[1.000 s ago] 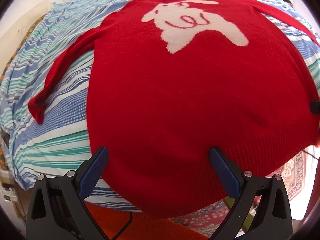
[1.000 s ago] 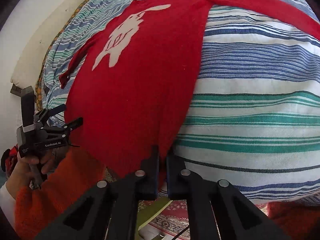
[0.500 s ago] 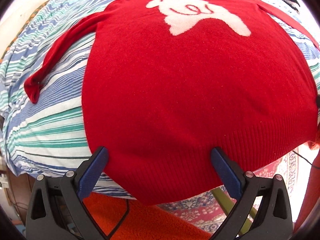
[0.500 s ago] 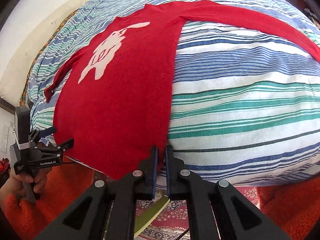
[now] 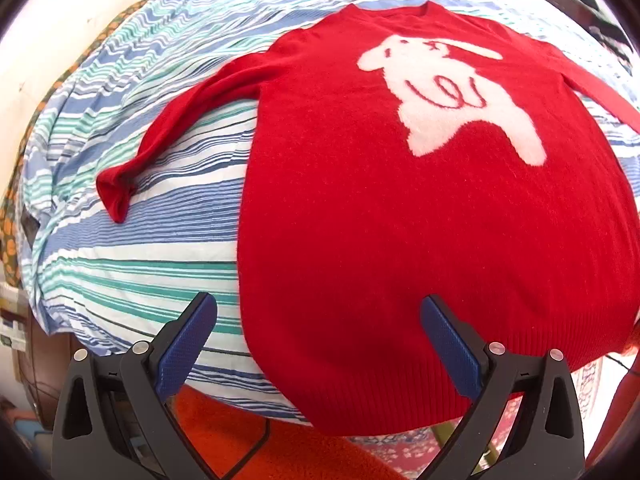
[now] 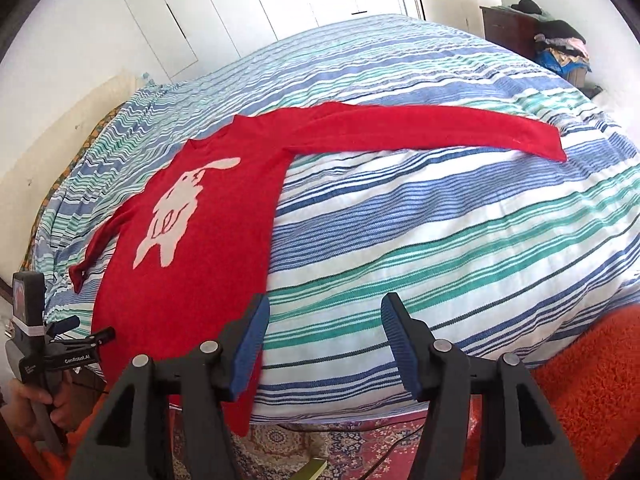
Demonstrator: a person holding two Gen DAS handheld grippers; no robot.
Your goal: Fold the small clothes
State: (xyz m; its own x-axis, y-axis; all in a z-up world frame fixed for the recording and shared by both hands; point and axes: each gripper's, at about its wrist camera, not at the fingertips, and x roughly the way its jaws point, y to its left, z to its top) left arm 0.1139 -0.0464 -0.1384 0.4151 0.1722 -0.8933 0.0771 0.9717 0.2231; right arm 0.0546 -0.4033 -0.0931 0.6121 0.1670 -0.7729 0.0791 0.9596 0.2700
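Striped bed (image 6: 460, 216) carried the red sweater (image 5: 400, 220) flat, face up, hem at the bed's near edge. Left tool (image 5: 320, 336) spread, straddling the hem's left corner. Right tool (image 6: 324, 340) spread, empty, beside the hem's right corner. Pinching both corners evenly looked wise before folding.

Both cameras sit low and close at the foot edge of the striped bed (image 6: 460, 216), facing its far edge. The left view looks over the red sweater (image 5: 400, 220); the right view, seemingly further right, shares it.
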